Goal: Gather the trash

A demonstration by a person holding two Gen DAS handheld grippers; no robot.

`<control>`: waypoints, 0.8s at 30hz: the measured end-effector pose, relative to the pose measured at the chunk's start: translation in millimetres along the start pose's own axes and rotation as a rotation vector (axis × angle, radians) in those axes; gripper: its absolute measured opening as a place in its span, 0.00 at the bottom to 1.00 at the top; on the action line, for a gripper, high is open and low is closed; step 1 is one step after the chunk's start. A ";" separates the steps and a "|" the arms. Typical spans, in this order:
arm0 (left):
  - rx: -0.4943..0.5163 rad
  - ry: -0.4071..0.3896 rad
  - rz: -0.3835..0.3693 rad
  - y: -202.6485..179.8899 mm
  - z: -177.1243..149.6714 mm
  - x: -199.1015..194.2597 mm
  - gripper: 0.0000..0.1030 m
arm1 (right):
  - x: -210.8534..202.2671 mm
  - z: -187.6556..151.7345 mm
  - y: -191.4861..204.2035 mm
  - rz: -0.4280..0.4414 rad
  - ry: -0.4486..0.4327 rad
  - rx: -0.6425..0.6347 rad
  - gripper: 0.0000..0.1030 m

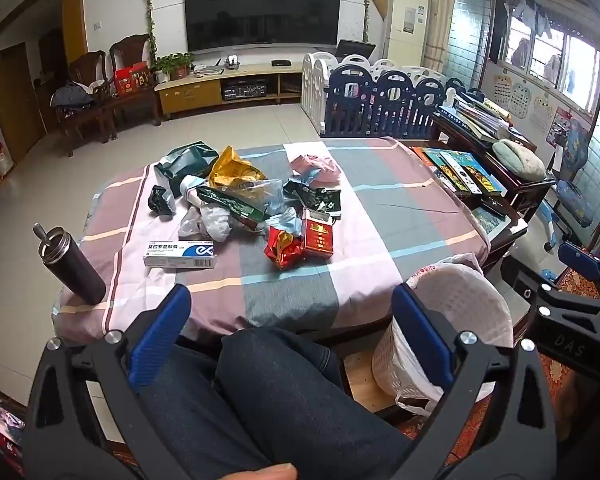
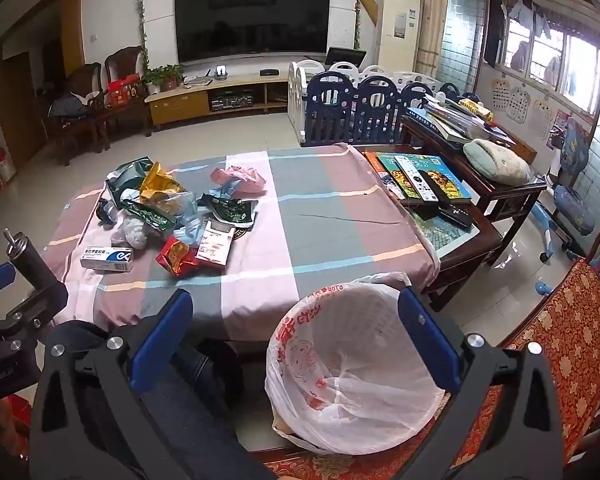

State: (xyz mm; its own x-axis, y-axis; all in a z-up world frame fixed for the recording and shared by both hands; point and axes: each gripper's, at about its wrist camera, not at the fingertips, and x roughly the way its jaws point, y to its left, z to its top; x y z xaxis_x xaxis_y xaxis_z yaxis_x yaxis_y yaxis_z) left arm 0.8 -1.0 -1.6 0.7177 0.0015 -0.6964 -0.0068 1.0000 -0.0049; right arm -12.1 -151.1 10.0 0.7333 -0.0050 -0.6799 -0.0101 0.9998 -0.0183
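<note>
A pile of trash (image 1: 244, 196) lies on the left half of the striped tablecloth (image 1: 380, 216): green and yellow wrappers, crumpled white paper, a red snack bag (image 1: 282, 248), a red cigarette pack (image 1: 318, 234) and a white-blue medicine box (image 1: 180, 254). The pile also shows in the right wrist view (image 2: 172, 212). A white bin lined with a plastic bag (image 2: 352, 364) stands by the table's near right edge, also in the left wrist view (image 1: 456, 320). My left gripper (image 1: 290, 300) is open and empty, over my lap. My right gripper (image 2: 296, 308) is open and empty above the bin.
A dark steel flask (image 1: 74, 266) stands at the table's near left corner. A side table with books and remotes (image 2: 424, 180) adjoins the table's right. A red patterned chair (image 2: 568, 340) is at the right. A playpen fence (image 2: 364, 104) stands behind.
</note>
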 end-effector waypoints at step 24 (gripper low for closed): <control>-0.004 0.003 -0.004 1.2 0.7 -1.1 0.97 | -6.9 5.2 -0.8 -0.007 -0.001 -0.005 0.97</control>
State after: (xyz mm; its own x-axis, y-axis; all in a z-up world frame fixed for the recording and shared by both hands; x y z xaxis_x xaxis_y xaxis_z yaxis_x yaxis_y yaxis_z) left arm 0.5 0.2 -0.3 0.7155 -0.0030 -0.6986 -0.0066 0.9999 -0.0111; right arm -13.6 -151.8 18.5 0.7341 -0.0120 -0.6790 -0.0083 0.9996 -0.0267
